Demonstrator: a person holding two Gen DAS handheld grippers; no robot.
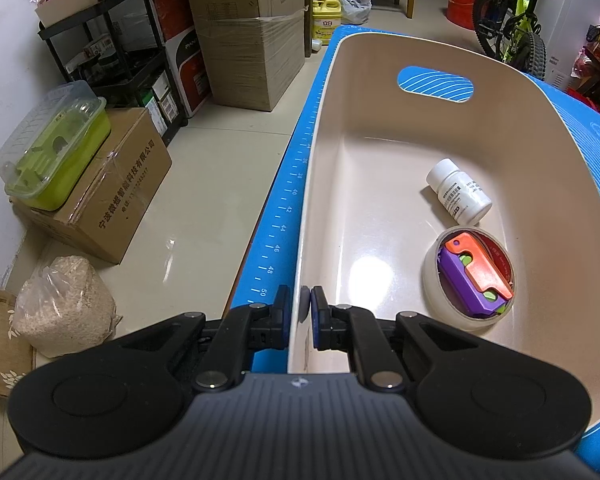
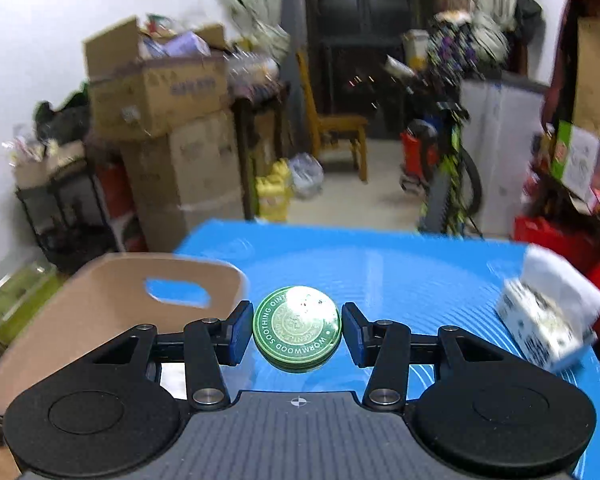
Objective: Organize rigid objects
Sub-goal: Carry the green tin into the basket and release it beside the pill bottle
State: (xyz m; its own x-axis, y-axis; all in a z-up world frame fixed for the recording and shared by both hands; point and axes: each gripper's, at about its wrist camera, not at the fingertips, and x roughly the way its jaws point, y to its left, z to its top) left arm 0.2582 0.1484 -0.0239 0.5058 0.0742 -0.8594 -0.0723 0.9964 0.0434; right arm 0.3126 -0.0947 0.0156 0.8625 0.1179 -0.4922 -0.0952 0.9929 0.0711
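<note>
Green round metal tin [image 2: 297,328], lid lettered "Wormwood Soothing Ointment", sits between the pads of the right claw [image 2: 297,330] — held by its rim, lifted above the blue ribbed mat [image 2: 400,276] on the worktop. Left pad meets the tin; a thin gap seems to show at the right pad, so the hold looks light.

Left claw [image 1: 299,312] is pinched on the near rim of the beige plastic bin [image 1: 540,92], steadying it.

Risks, as judgement: the tin's curved, slick rim gives only narrow contact — a fast swing toward the bin, left of the right claw, could let it pivot or slip out. It could also clip the bin wall.

Orientation: lid faces up, tilted slightly toward the camera. As a disc it has no long axis; its short axis runs roughly upright.
</note>
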